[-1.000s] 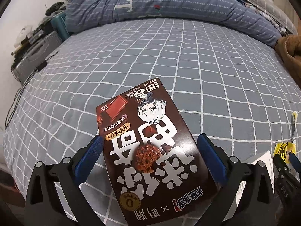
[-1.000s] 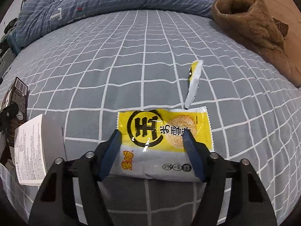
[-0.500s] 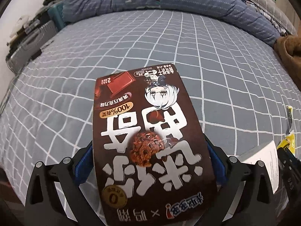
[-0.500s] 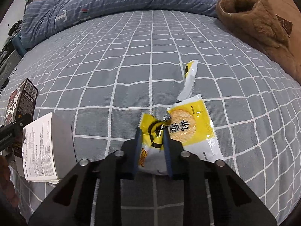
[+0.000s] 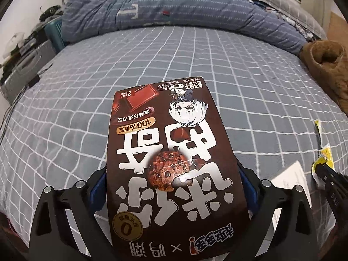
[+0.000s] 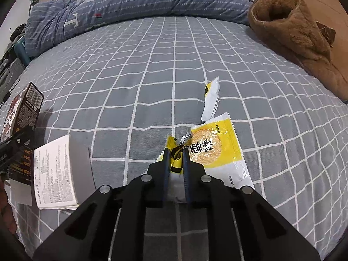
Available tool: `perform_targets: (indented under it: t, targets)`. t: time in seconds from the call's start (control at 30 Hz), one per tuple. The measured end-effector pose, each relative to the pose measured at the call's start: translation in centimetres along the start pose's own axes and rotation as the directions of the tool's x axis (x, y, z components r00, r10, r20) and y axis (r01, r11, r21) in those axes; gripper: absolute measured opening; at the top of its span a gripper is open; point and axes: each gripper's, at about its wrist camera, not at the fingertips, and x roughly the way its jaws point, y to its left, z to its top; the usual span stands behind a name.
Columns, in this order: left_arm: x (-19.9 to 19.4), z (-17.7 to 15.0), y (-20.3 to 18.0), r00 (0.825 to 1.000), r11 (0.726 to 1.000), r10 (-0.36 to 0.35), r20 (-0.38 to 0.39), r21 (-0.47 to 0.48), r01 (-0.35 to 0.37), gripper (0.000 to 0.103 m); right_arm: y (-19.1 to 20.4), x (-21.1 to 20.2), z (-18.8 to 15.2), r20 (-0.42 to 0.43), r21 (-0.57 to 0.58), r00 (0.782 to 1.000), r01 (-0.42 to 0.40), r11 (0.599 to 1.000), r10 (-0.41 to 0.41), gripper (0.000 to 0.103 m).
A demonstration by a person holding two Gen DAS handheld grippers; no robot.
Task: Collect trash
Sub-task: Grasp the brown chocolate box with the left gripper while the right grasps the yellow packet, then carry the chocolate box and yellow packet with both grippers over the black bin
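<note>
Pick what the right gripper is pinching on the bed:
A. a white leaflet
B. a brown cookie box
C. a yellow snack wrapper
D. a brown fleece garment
C: the right gripper has its jaws shut on the crumpled edge of the yellow snack wrapper; the left gripper holds the brown cookie box.

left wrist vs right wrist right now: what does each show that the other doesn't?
Left wrist only: the printed front of the brown cookie box, clamped in the left gripper, plus clutter and cables beside the bed at the left edge.

Right wrist only: the right gripper pinched shut on the crumpled yellow wrapper, a torn wrapper strip just beyond it, and the box's barcode side.

Both: the grey checked bedsheet, blue quilt, brown fleece garment, and the white box with fine print, only its corner in the left view.
</note>
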Motion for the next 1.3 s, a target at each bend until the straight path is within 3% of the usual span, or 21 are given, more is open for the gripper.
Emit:
perform_targets:
  t: [0.37, 0.83, 1.3]
  targets:
    - [-0.7, -0.3, 0.4, 0.998, 0.998, -0.07, -0.004, 0.002, 0.07, 0.093, 1.1, -3.6, 0.4, 0.078, -0.02, 0.995, 0.059, 0.998, -0.057, 0.011]
    - [-3.5, -1.9, 1.9, 0.99, 0.99, -0.136, 0.038, 0.038, 0.135, 0.093, 3.7, -7.0, -2.5, 0.135, -0.057, 0.987, 0.092, 0.994, -0.083, 0.011]
    - [-5.0, -2.6, 2.4, 0.989, 0.99, -0.135, 0.053, 0.048, 0.133, 0.093, 6.4, -9.7, -4.6, 0.167, -0.081, 0.984, 0.084, 0.993, -0.07, 0.011]
